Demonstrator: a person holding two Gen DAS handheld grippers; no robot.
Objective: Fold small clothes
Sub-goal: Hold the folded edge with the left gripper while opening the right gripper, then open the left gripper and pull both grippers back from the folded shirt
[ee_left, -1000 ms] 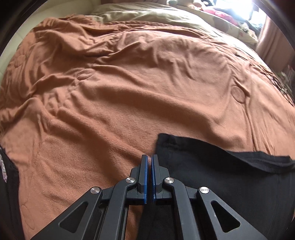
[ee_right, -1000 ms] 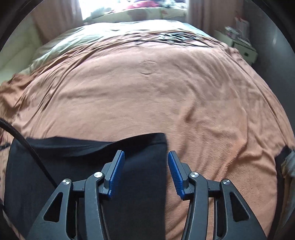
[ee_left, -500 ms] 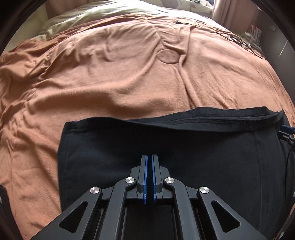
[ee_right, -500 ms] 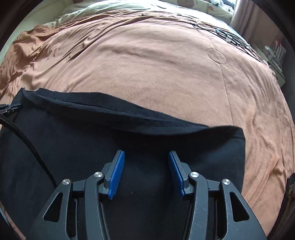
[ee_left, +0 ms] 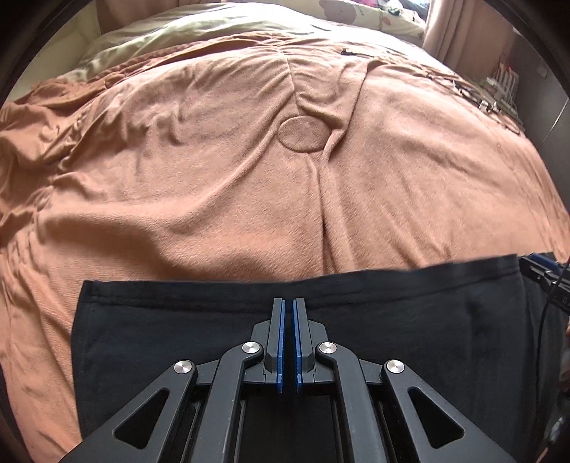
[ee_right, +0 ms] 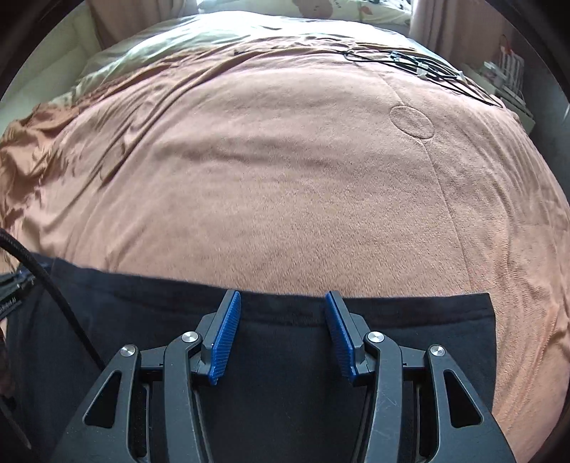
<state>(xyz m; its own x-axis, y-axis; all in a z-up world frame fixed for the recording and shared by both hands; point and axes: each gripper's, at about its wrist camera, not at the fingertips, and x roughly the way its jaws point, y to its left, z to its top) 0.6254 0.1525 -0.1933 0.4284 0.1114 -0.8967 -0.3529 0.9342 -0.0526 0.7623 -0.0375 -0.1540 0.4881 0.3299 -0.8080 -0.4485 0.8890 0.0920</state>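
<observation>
A black garment (ee_left: pixel 171 331) lies flat on the orange-brown bed blanket (ee_left: pixel 249 178), its far hem straight across the lower part of both views. My left gripper (ee_left: pixel 288 306) is shut with nothing between its pads and hovers over the garment near its far hem. My right gripper (ee_right: pixel 283 302) is open and empty over the same garment (ee_right: pixel 427 342), its fingertips at the far hem. The right gripper's tip shows at the right edge of the left wrist view (ee_left: pixel 541 274).
The blanket (ee_right: pixel 285 178) covers the bed beyond the garment. A pale green sheet (ee_left: pixel 171 32) and pillows lie at the head of the bed. Black cables (ee_right: pixel 420 64) lie on the far right of the blanket. A black cord (ee_right: pixel 53 295) crosses the garment's left side.
Both grippers have swung inward over the garment and then forward, so the far hem now sits at their fingertips. The hem now lies flatter and straighter. Jaw states are unchanged.
</observation>
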